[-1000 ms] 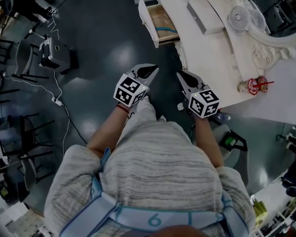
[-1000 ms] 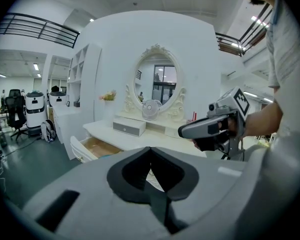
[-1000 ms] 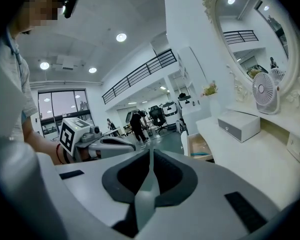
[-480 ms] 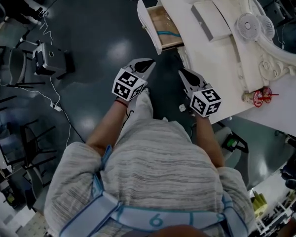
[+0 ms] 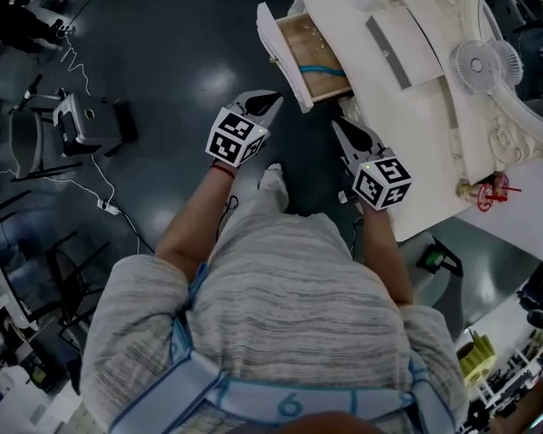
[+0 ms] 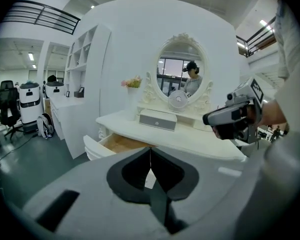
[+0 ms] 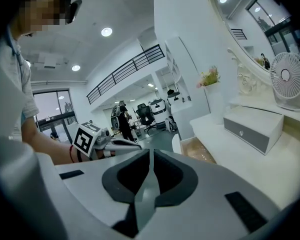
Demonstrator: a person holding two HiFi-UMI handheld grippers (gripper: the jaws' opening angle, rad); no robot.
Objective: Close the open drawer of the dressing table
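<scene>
The drawer [image 5: 315, 57] juts open from the tabletop [image 5: 389, 125]. Near the drawer, the left tongs [image 5: 270, 100] and right tongs [image 5: 340, 127] are both pinched together, holding nothing.

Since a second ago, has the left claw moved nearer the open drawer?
Yes. In the head view the left claw has come closer to the open drawer, its tip now near the drawer's white front.

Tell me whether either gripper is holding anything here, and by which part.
Nothing is held. The left gripper and the right gripper both have their jaws shut and empty, and neither touches the open drawer.
</scene>
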